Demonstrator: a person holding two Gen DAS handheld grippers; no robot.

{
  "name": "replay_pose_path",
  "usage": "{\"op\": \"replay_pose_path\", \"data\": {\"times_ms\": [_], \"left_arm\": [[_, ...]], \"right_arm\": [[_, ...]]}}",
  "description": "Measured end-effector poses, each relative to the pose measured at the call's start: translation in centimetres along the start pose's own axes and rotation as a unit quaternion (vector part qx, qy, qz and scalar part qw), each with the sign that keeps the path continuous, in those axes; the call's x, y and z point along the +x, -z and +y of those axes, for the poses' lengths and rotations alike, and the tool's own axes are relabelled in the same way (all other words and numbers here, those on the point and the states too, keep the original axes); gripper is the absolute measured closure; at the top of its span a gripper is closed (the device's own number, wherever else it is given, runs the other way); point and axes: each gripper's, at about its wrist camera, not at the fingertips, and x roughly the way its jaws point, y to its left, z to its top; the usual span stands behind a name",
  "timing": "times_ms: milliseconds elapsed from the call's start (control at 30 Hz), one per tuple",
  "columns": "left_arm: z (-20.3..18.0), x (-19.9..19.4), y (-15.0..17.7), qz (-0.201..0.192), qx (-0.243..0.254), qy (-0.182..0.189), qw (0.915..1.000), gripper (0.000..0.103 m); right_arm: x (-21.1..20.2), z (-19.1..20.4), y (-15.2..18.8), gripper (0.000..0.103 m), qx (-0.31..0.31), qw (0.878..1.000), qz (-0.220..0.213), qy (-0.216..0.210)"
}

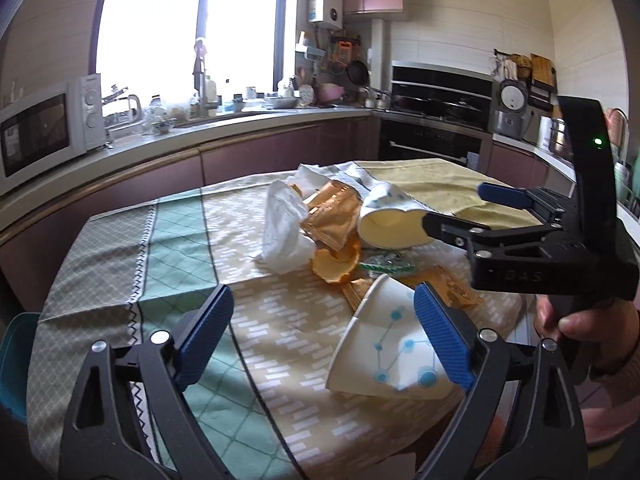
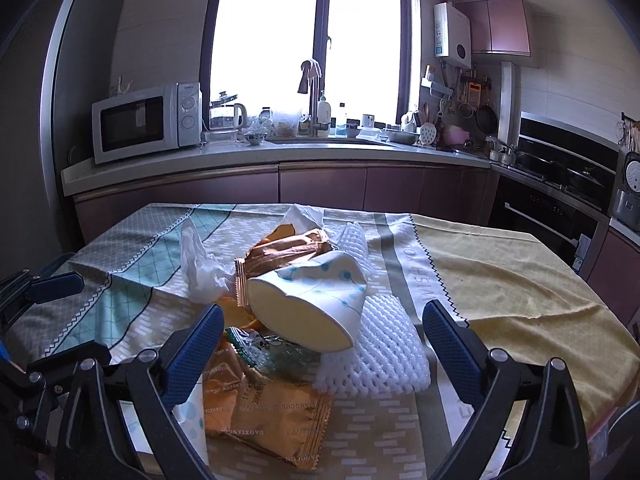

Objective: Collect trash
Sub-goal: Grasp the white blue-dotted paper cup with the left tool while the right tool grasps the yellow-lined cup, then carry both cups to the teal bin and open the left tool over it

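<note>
Just ahead of the right claw (image 2: 322, 338), whose fingers stand wide apart, a squashed paper cup (image 2: 316, 300) lies on its side atop the trash heap on the desk (image 2: 520, 280), its dented mouth facing the claw. The left claw (image 1: 324, 330) gapes too, a second blue-dotted cup (image 1: 384, 356) lying sideways against its right finger, mouth toward the claw.

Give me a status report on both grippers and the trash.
Left gripper open, empty. Right gripper open, empty. Trash pile untouched on table; crushed cup ahead of right jaws. Nothing in the way.
</note>
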Motion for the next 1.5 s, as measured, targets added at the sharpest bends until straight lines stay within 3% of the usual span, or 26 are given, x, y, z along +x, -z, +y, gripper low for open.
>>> {"op": "replay_pose_path", "data": {"times_ms": [200,467,767,800,1067,1100,1367,1500], "left_arm": [[-0.3,2.8,0.4,0.045,-0.004,0.065,0.9969,0.029],[0.0,4.2,0.7,0.096,-0.02,0.124,0.9874,0.057],[0.8,3.9,0.6,0.113,-0.039,0.149,0.9815,0.088],[1.0,3.8,0.6,0.115,-0.042,0.153,0.9806,0.089],[1.9,3.4,0.4,0.112,-0.071,0.14,0.9812,0.099],[2.1,3.3,0.3,0.11,-0.076,0.136,0.9816,0.099],[4.6,2.9,0.1,0.094,-0.112,0.098,0.9843,0.099],[6.1,2.9,0.1,0.101,-0.139,0.111,0.9789,0.099]], "right_arm": [[2.0,-0.4,0.4,0.024,-0.009,1.0,0.025,-0.003],[3.3,-0.5,0.6,0.045,-0.012,0.999,0.043,-0.014],[3.8,-0.9,0.4,0.077,-0.004,0.998,0.049,-0.026],[3.7,-1.0,0.4,0.082,-0.002,0.999,0.047,-0.027],[2.9,-1.6,-0.4,0.091,0.026,0.999,0.021,-0.04],[2.8,-1.7,-0.5,0.096,0.03,0.998,0.019,-0.042],[2.1,-2.6,-0.7,0.096,0.067,0.995,0.009,-0.069],[1.3,-2.2,-0.7,0.096,0.067,0.994,0.004,-0.082]]}}
